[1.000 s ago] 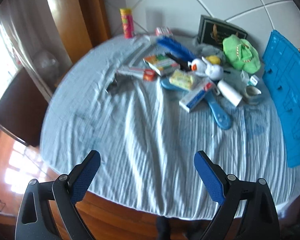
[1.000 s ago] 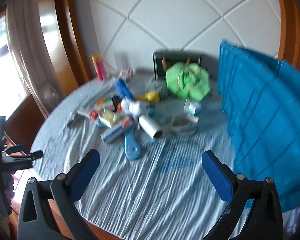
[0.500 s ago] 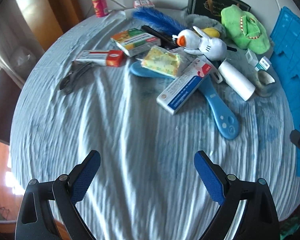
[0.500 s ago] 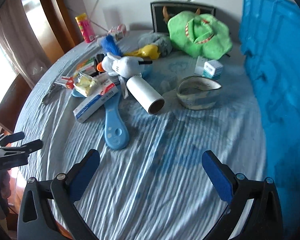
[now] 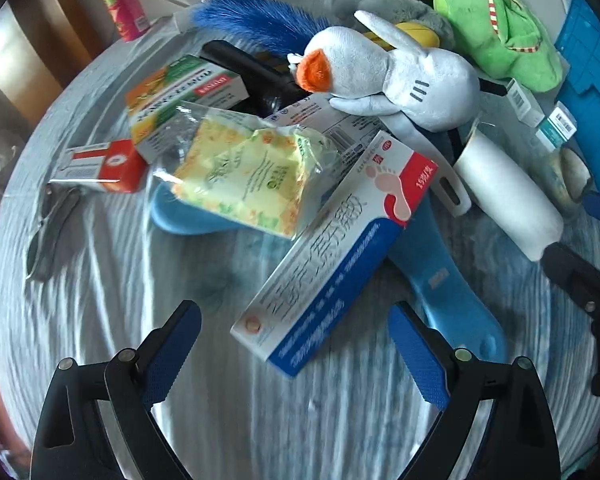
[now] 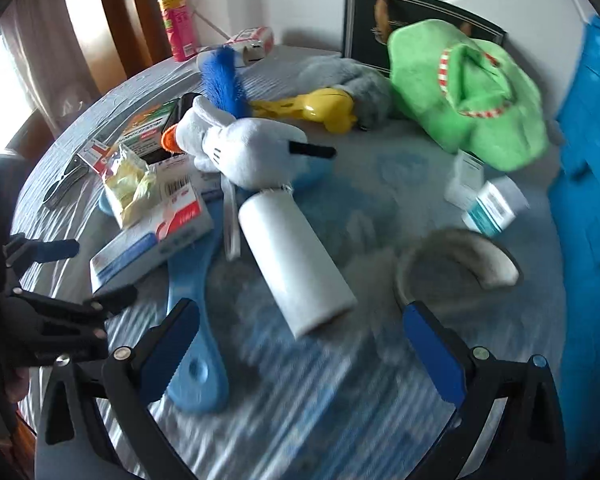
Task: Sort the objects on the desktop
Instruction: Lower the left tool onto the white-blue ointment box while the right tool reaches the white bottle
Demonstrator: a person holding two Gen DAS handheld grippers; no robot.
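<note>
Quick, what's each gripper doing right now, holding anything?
Left gripper: open, holding nothing, above the blue-and-white box.
Right gripper: open, holding nothing, near the white roll.

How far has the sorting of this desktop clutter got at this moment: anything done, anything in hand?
Done: nothing visibly sorted; the white plush toy, medicine box, lint roller and blue brush lie jumbled in one pile on the cloth. In hand: nothing; left gripper hovers open over the medicine box, right gripper open near the lint roller. Left: essentially the whole sort.

Black gripper frames, silver screws, textured blue fingers.
</note>
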